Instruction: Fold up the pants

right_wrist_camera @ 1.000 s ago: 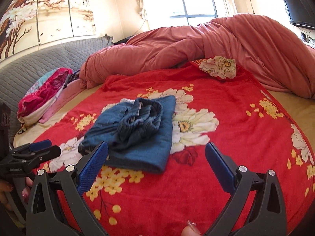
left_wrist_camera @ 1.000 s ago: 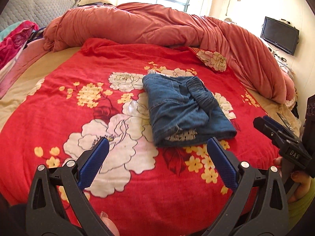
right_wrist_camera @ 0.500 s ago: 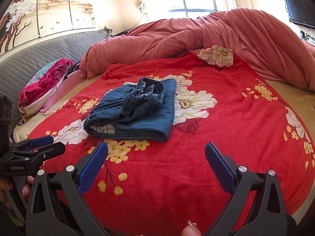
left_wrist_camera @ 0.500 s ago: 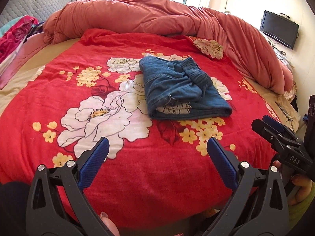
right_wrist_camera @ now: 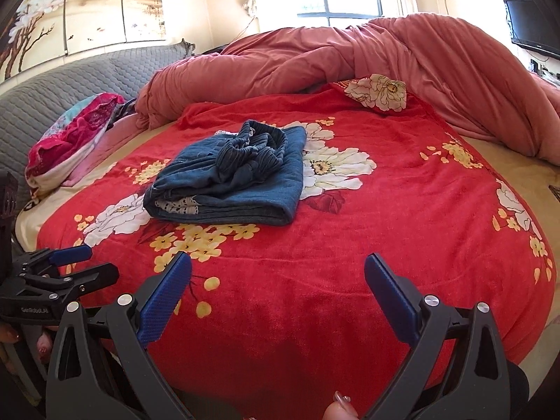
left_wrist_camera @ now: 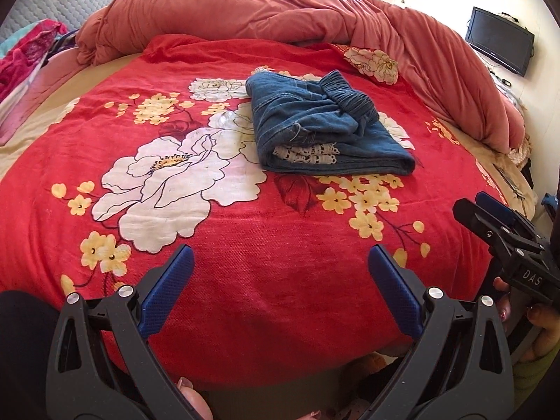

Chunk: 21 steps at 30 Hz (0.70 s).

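Note:
The blue denim pants (left_wrist_camera: 322,129) lie folded in a compact stack on the red flowered blanket (left_wrist_camera: 224,231), with the gathered waistband on top and white lace showing at the near edge. They also show in the right wrist view (right_wrist_camera: 231,178). My left gripper (left_wrist_camera: 280,266) is open and empty above the bed's near edge, well short of the pants. My right gripper (right_wrist_camera: 278,273) is open and empty, also back at the near edge. Each gripper shows in the other's view: the right one (left_wrist_camera: 497,224) and the left one (right_wrist_camera: 70,266).
A rumpled pink duvet (left_wrist_camera: 315,10) is heaped along the far side of the bed. Colourful clothes (right_wrist_camera: 70,133) lie by the grey headboard (right_wrist_camera: 70,80) on the left. A television (left_wrist_camera: 500,45) hangs on the right wall. The bed's front edge drops off just below the grippers.
Both grippers have drawn back from the folded pants toward the bed's near edge, staying open and empty. The pants have not moved.

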{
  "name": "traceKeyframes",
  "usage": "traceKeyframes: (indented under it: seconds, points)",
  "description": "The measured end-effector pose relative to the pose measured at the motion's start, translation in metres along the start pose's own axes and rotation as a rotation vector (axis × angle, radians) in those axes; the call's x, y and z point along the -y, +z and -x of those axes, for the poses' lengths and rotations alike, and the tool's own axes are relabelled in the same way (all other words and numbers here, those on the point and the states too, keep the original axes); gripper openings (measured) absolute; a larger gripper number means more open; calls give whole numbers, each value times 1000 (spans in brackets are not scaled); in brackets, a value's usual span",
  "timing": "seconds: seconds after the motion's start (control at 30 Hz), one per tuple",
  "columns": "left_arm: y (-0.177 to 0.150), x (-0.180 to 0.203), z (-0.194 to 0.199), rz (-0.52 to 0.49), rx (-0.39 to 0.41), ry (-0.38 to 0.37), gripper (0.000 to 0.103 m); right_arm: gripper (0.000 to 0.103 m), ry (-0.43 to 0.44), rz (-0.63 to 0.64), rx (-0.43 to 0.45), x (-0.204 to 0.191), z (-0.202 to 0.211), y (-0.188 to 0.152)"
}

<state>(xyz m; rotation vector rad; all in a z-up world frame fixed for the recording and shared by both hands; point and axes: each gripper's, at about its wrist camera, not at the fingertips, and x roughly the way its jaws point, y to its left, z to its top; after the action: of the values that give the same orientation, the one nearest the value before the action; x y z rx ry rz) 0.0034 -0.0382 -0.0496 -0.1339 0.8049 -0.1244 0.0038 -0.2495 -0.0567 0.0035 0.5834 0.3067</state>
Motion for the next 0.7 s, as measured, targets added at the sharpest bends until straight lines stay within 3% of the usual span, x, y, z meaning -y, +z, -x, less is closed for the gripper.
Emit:
traceKeyframes:
  seconds: [0.7]
  points:
    - [2, -4, -4, 18, -3, -2, 93, 98, -15, -44, -11, 12, -11, -1]
